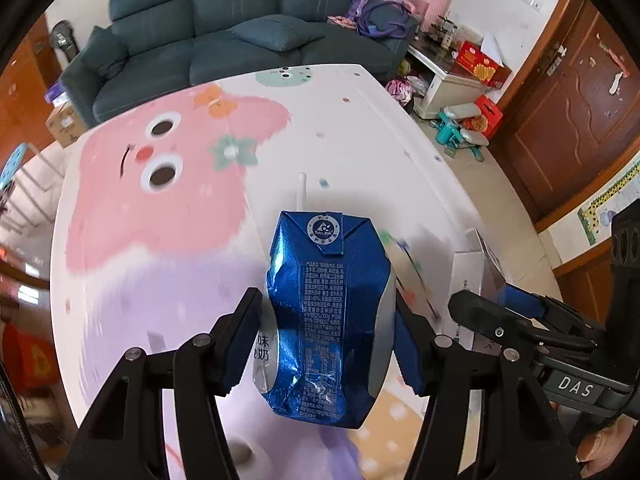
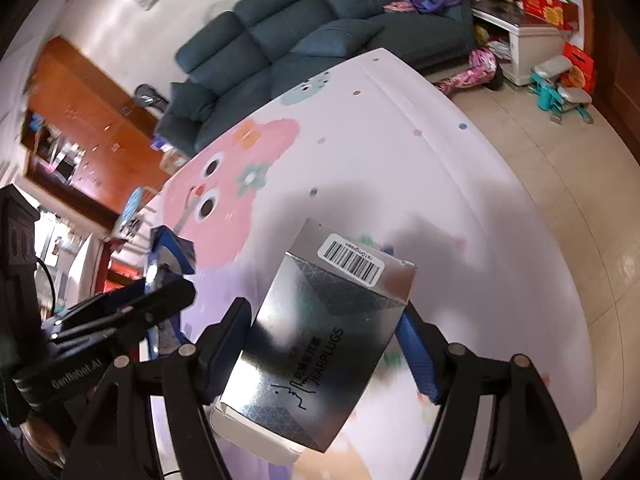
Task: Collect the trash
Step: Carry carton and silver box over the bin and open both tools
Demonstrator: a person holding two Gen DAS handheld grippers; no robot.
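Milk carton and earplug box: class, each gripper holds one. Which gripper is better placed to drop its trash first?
Neither clearly. The left gripper is shut on the crushed milk carton; the right gripper is shut on the earplug box. Both hang above the table, and no bin shows in either view.

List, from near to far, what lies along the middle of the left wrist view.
Left gripper → crushed blue milk carton → white straw → cartoon-printed white table → dark teal sofa.
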